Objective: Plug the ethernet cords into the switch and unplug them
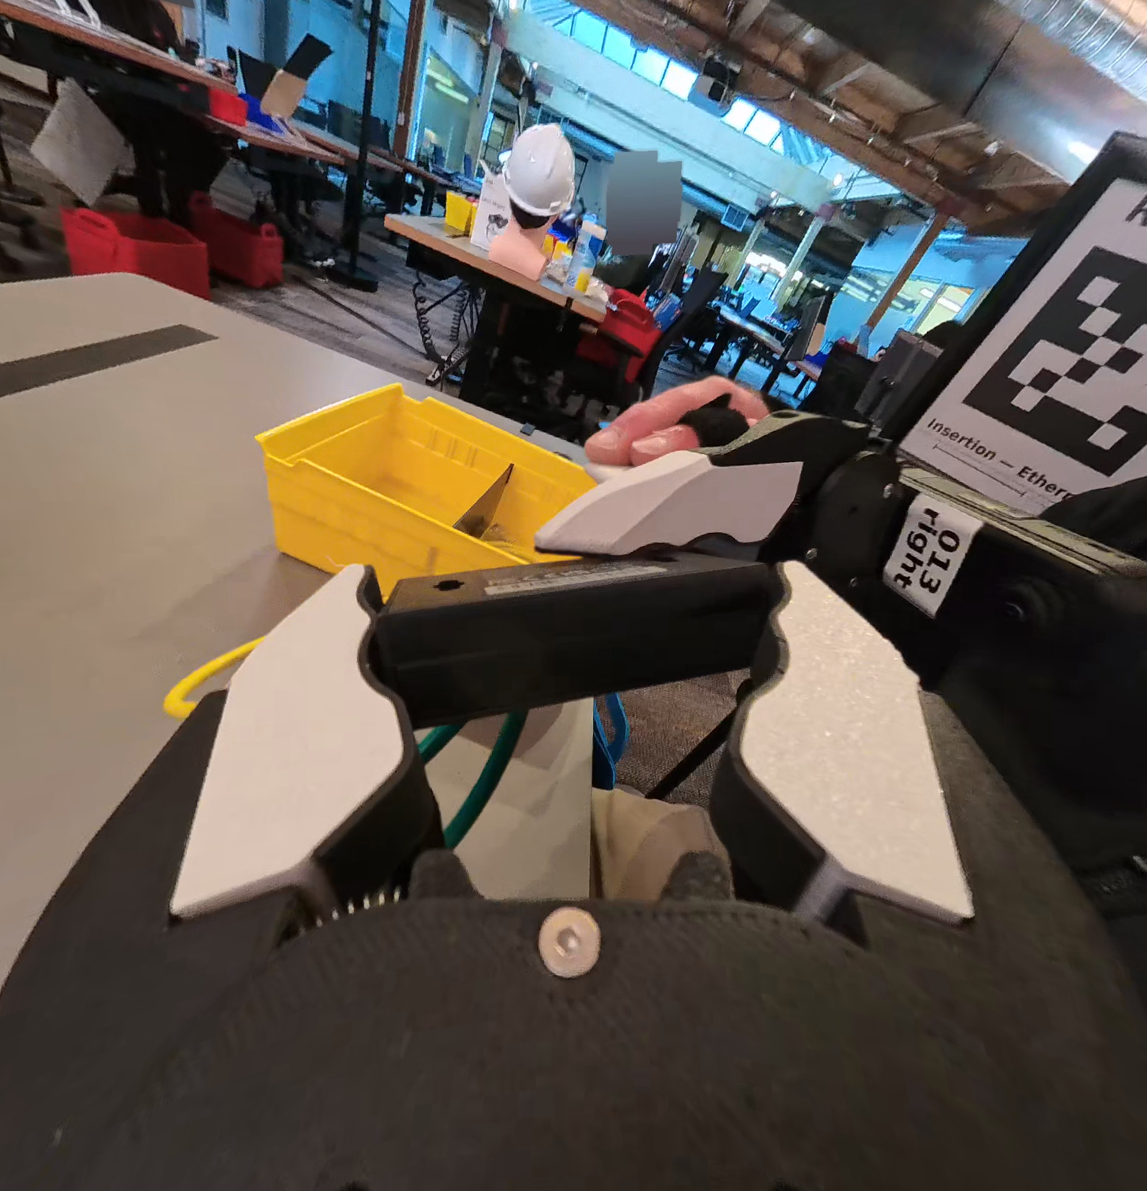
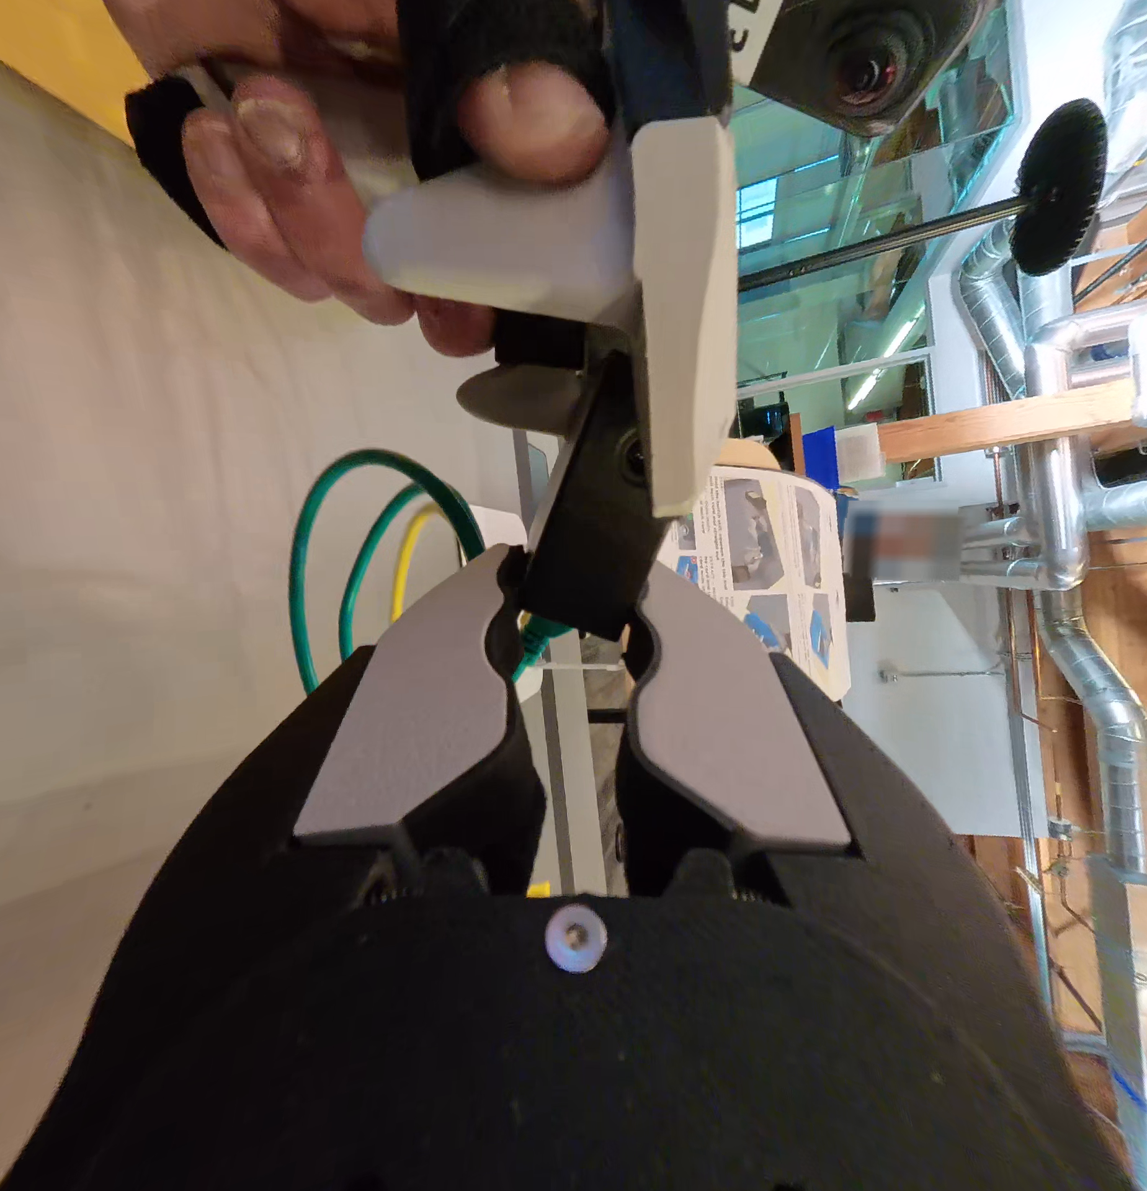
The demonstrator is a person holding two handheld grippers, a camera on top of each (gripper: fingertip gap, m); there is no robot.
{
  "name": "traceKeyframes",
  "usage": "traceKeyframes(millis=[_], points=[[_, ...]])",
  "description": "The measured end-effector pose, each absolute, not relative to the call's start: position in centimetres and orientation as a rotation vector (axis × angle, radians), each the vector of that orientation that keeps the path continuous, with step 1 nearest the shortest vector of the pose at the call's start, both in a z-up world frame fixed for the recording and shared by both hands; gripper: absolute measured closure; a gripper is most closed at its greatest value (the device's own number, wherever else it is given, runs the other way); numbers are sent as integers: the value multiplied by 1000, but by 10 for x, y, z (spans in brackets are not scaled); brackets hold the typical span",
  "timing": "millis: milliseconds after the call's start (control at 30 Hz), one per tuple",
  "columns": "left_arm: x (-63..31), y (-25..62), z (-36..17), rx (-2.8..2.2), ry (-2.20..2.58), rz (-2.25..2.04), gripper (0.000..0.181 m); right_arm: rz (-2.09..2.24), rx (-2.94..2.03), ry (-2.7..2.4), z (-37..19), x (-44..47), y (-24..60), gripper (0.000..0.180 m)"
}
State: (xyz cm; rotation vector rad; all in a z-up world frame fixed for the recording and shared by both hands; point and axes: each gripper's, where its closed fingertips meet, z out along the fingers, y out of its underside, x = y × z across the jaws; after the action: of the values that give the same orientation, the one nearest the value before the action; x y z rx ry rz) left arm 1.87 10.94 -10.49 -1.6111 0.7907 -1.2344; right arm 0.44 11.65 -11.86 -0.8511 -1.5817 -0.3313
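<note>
Here both claws clamp the black switch (image 1: 558, 638) above the surface's (image 1: 106, 515) edge: left claw (image 1: 567, 635) endwise, right claw (image 2: 574, 596) at 12 o'clock. Twisting could loosen the green cord (image 2: 338, 548) hanging beneath.

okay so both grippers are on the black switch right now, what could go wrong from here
1. The left gripper and the right gripper both clamp the switch held above the table; opposing pulls could twist it loose.
2. The green cord loops beside the right jaws and might snag.
</note>
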Motion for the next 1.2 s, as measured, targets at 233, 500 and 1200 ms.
traceKeyframes(millis=[233, 500, 1200], points=[[15, 118, -117, -1739, 738, -1154, 64, -523, -893, -1573, -120, 14, 132, 153], [13, 122, -132, -1787, 761, -1022, 67, -601, -814, -1697, -130, 13, 131, 153], [12, 117, -124, -1731, 782, -1081, 75, -624, -794, -1732, -130, 12, 126, 153]])
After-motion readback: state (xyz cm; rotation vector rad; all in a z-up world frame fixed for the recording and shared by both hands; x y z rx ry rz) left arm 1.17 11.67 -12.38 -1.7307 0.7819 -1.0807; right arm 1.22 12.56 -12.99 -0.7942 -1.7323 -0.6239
